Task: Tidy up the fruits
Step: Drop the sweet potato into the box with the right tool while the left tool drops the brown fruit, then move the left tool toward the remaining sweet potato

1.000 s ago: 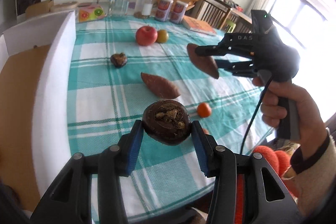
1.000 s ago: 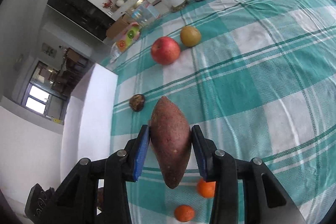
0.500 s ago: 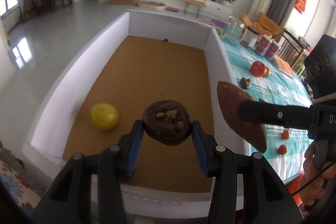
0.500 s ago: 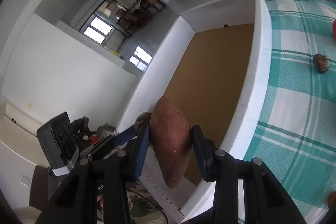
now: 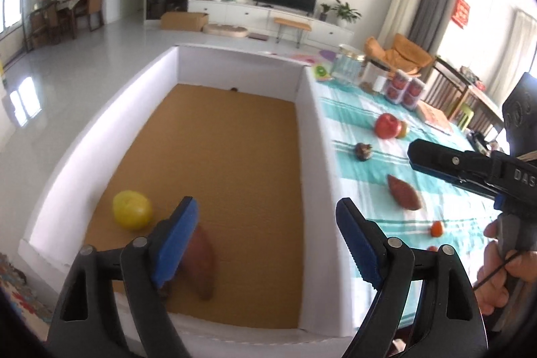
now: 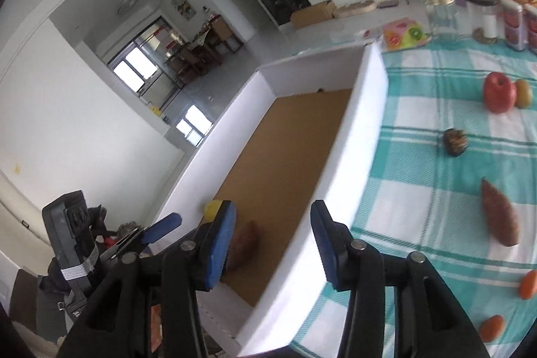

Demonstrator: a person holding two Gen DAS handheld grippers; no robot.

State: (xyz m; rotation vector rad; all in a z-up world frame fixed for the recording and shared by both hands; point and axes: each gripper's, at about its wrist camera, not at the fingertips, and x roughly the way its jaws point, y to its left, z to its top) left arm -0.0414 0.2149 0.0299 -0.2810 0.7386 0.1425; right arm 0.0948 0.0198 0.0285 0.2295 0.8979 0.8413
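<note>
Hovering over the white box (image 5: 315,136), left tool (image 5: 268,234) and right tool (image 6: 272,240) both stand wide and empty. One sweet potato (image 5: 201,260) lies on the box's cardboard floor near a yellow fruit (image 5: 132,213); another sweet potato (image 6: 498,217) lies on the checked surface (image 6: 419,176).

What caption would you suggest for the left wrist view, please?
Open left gripper above the white-walled cardboard box holding a reddish-brown sweet potato and yellow round fruit.
</note>
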